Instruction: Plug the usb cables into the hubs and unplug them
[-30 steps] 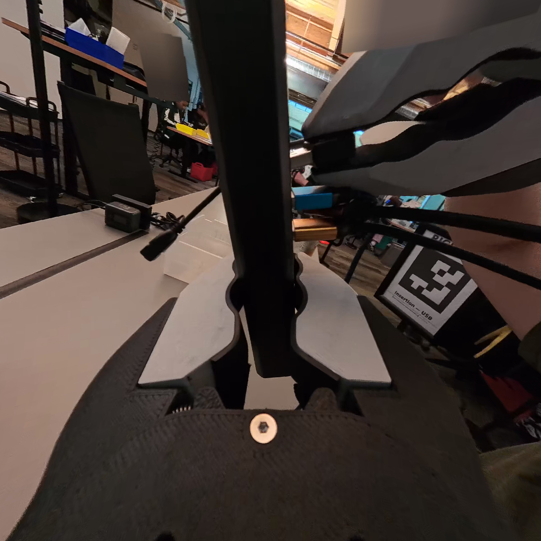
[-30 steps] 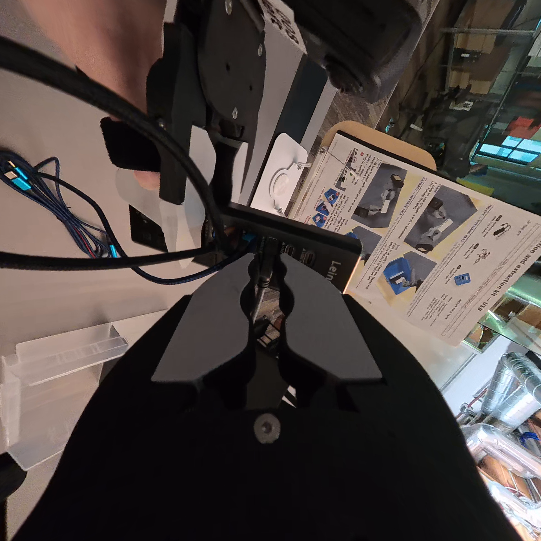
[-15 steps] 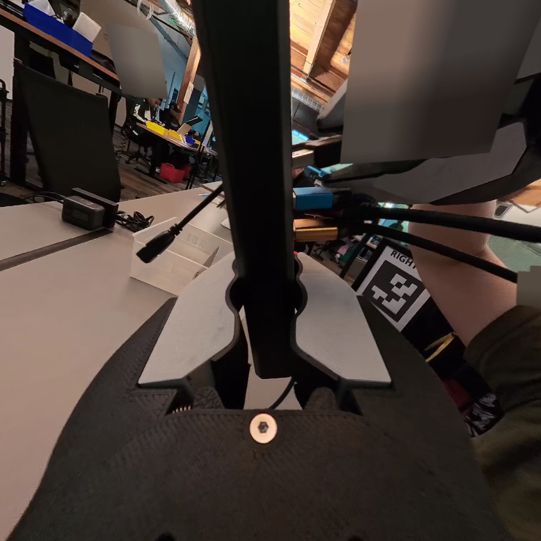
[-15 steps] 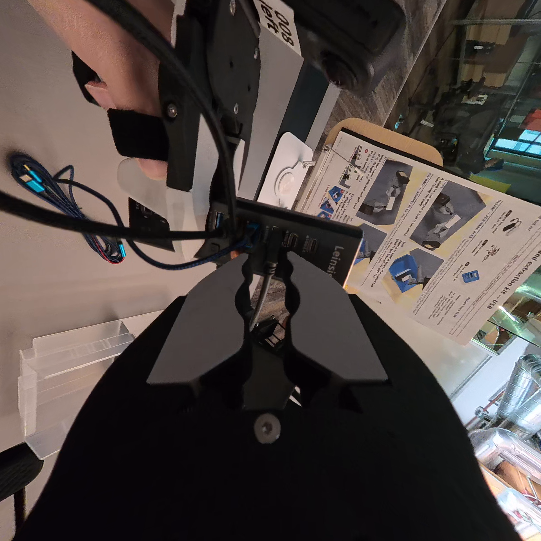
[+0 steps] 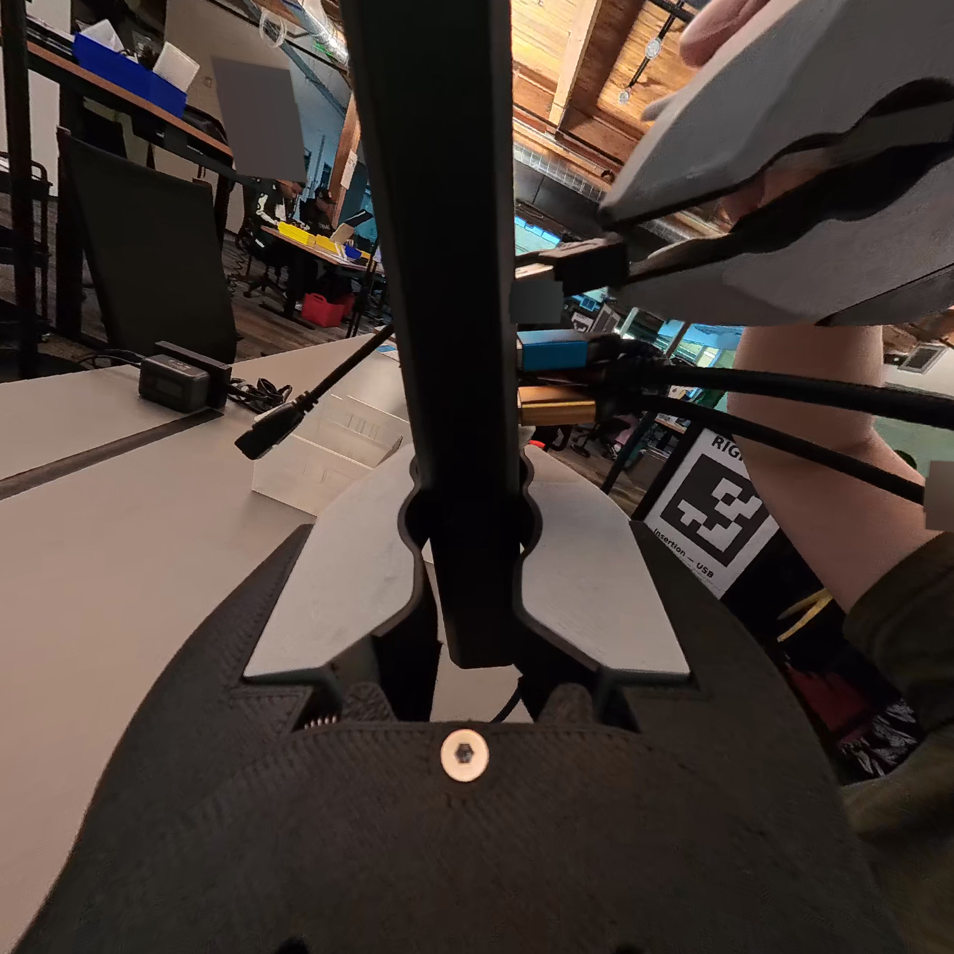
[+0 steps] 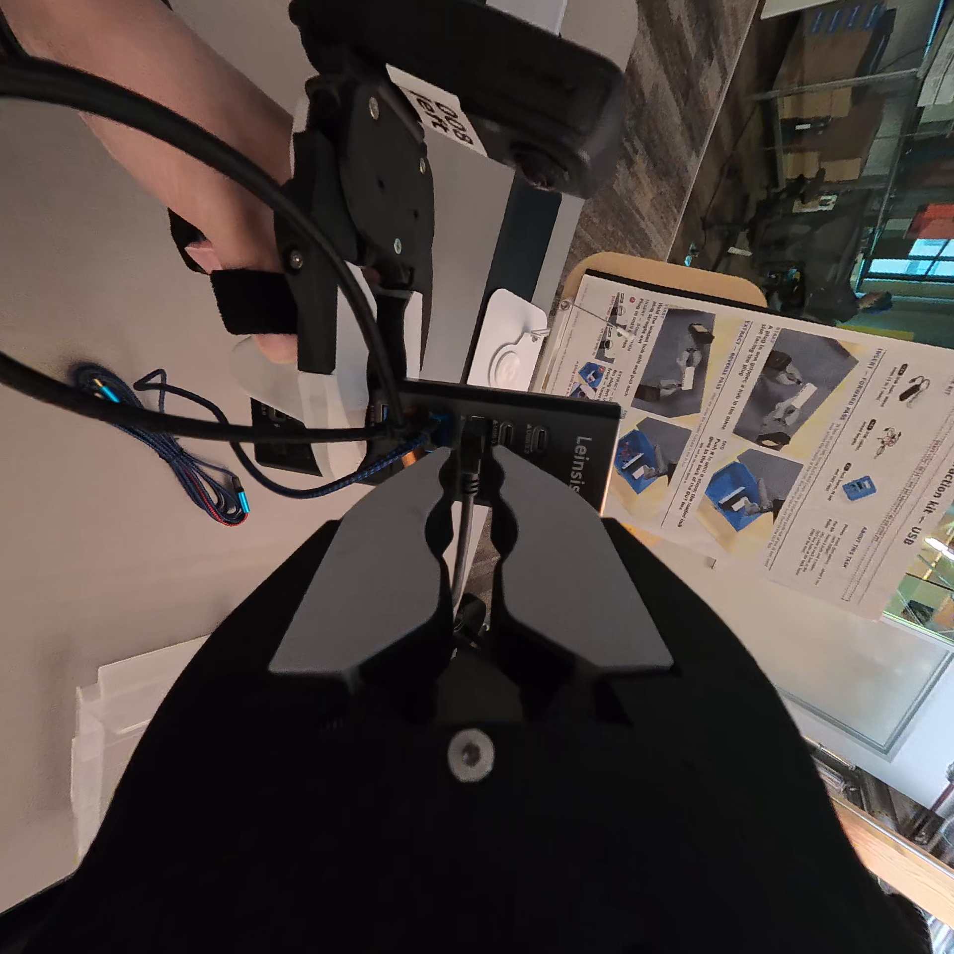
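Note:
My left gripper [image 5: 470, 495] is shut on a black USB hub [image 5: 454, 309] and holds it upright above the table. A blue plug [image 5: 552, 356] and a gold plug [image 5: 557, 410] sit in the hub's right side, their black cables running off right. My right gripper [image 5: 614, 258] comes in from the upper right, shut on a black plug [image 5: 583, 263] at a hub port above the blue one. In the right wrist view the gripper [image 6: 471, 464] closes around that plug [image 6: 472, 444], whose tip is in the hub [image 6: 542, 428]. A loose black connector [image 5: 268, 431] hangs left of the hub.
A clear plastic box [image 5: 330, 449] and a black device [image 5: 180, 379] lie on the grey table [image 5: 103, 568]. A coiled blue braided cable [image 6: 175, 454], another black hub [image 6: 281, 439], a white pad [image 6: 511, 351] and a printed instruction sheet [image 6: 748, 444] lie around it. My right fingertips sit around 7 centimeters from my left ones.
Both hands have shifted and tilted a little while keeping their grips. The black plug stays at the hub's port, and the hub sits slightly farther from the right wrist camera.

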Motion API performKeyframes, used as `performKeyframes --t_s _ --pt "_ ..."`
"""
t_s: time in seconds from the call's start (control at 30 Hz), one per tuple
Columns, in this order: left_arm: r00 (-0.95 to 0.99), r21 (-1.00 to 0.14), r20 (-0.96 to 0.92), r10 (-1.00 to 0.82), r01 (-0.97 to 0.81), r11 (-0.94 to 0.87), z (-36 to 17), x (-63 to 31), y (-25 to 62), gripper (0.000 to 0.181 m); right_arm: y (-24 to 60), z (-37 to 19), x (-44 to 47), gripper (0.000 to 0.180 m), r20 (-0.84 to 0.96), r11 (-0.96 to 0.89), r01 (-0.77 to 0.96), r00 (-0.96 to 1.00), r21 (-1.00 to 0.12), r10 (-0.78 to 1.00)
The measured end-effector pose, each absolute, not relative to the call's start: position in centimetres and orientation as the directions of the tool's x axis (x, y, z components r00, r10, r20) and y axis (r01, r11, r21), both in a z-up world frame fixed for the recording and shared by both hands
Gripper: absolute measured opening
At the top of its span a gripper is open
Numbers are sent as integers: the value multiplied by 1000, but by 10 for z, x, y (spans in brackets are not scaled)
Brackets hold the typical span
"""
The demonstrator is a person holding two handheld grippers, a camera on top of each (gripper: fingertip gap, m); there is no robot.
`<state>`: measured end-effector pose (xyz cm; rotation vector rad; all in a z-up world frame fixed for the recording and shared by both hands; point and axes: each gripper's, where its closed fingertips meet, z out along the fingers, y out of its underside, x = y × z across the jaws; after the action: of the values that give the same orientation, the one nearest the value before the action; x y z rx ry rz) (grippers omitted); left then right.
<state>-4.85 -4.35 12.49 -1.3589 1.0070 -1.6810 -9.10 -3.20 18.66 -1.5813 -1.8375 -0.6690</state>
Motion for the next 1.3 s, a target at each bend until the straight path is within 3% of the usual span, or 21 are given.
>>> performKeyframes --t_s 0.37,0.8,1.3 --pt "-122 -925 360 -925 81 -371 125 -50 -39 29 -30 186 -96 8 750 164 985 -73 -48 657" --pt "4 -979 169 -986 119 -168 129 -53 -34 30 -38 186 -101 8 798 211 977 -157 39 581" --pt "69 -989 51 -996 140 -41 137 -58 -35 30 -42 191 -105 9 819 251 966 -197 67 540"
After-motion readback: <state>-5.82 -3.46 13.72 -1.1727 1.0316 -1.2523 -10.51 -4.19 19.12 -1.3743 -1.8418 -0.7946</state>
